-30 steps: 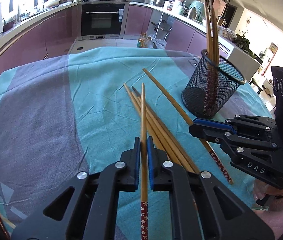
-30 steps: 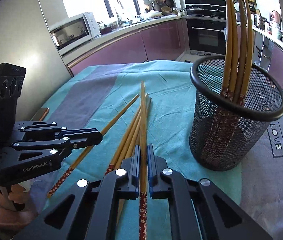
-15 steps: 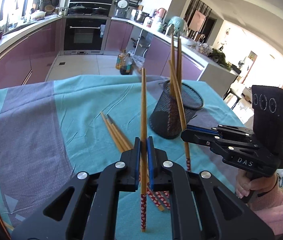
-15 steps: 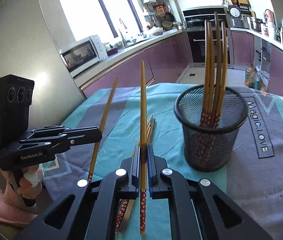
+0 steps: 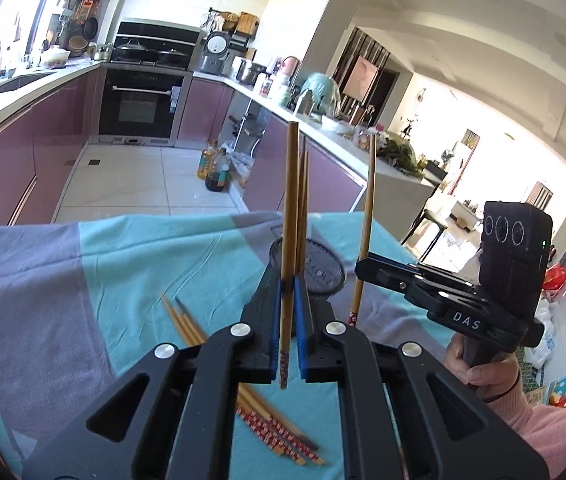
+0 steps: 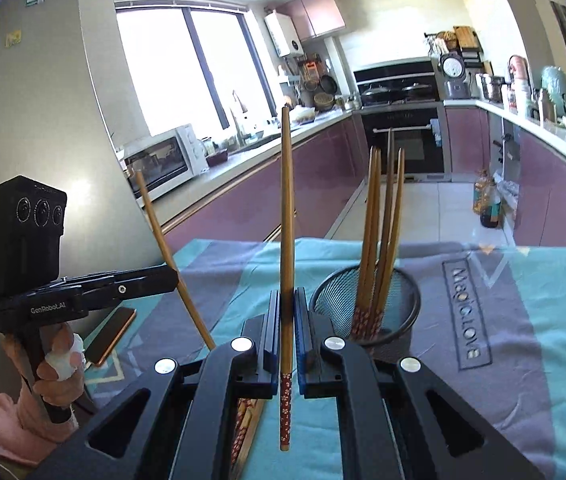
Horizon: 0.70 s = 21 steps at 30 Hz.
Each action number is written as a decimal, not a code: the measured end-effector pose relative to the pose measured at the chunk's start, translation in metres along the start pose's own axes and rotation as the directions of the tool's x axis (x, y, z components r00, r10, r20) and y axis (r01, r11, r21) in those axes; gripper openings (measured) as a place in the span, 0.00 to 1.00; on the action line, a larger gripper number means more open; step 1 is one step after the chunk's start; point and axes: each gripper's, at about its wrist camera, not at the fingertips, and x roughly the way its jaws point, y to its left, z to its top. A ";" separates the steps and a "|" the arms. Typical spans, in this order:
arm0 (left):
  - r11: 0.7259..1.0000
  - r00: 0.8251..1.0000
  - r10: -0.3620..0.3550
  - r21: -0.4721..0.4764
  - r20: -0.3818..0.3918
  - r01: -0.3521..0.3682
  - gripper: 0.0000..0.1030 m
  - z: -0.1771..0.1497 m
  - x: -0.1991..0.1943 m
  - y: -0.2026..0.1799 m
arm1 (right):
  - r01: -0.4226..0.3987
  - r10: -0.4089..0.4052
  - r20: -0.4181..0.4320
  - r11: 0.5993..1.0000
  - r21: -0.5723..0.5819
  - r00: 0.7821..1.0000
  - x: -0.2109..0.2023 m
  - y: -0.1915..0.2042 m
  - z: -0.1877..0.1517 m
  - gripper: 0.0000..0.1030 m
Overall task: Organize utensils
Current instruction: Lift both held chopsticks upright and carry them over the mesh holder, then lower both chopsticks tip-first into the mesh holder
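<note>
My left gripper (image 5: 288, 285) is shut on one wooden chopstick (image 5: 290, 200), held upright above the teal cloth, its red patterned end hanging below the pads. My right gripper (image 6: 287, 294) is likewise shut on a second chopstick (image 6: 286, 220), also upright. Each gripper shows in the other's view: the right gripper (image 5: 360, 268) with its chopstick (image 5: 368, 216), and the left gripper (image 6: 174, 276) with its slanted chopstick (image 6: 159, 232). The black mesh holder (image 6: 401, 304) stands just ahead of the right gripper with several chopsticks (image 6: 379, 220) in it. Loose chopsticks (image 5: 185, 322) lie on the cloth.
The table is covered by a teal and grey cloth (image 5: 83, 280). A phone (image 6: 111, 336) lies near the left edge. A person's hands in pink sleeves (image 5: 523, 412) hold both grippers. Kitchen counters and an oven lie beyond the table.
Both grippers have risen off the cloth, each carrying its chopstick up. The views have tilted upward, and the holder now sits lower and farther in both views.
</note>
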 end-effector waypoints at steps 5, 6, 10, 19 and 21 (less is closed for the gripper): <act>1.000 0.998 -0.027 0.013 0.054 0.026 0.07 0.028 0.001 -0.011 | 0.039 -0.040 0.061 0.999 0.008 0.997 -0.006 -0.010 0.020 0.05; 0.999 0.998 -0.032 0.017 0.063 0.031 0.07 0.033 0.001 -0.014 | 0.046 -0.047 0.073 0.999 0.010 0.996 -0.007 -0.013 0.023 0.05; 0.998 0.994 -0.047 0.045 0.100 0.043 0.07 0.054 -0.002 -0.026 | 0.061 -0.062 0.109 0.998 0.021 0.992 -0.009 -0.021 0.036 0.05; 0.996 0.996 -0.017 0.084 0.091 0.009 0.07 0.077 0.010 -0.045 | 0.080 -0.086 0.134 0.996 0.049 0.987 0.004 -0.037 0.051 0.05; 0.995 0.998 -0.004 0.095 0.068 -0.003 0.07 0.076 0.017 -0.047 | 0.088 -0.094 0.126 0.995 0.053 0.988 0.011 -0.039 0.050 0.05</act>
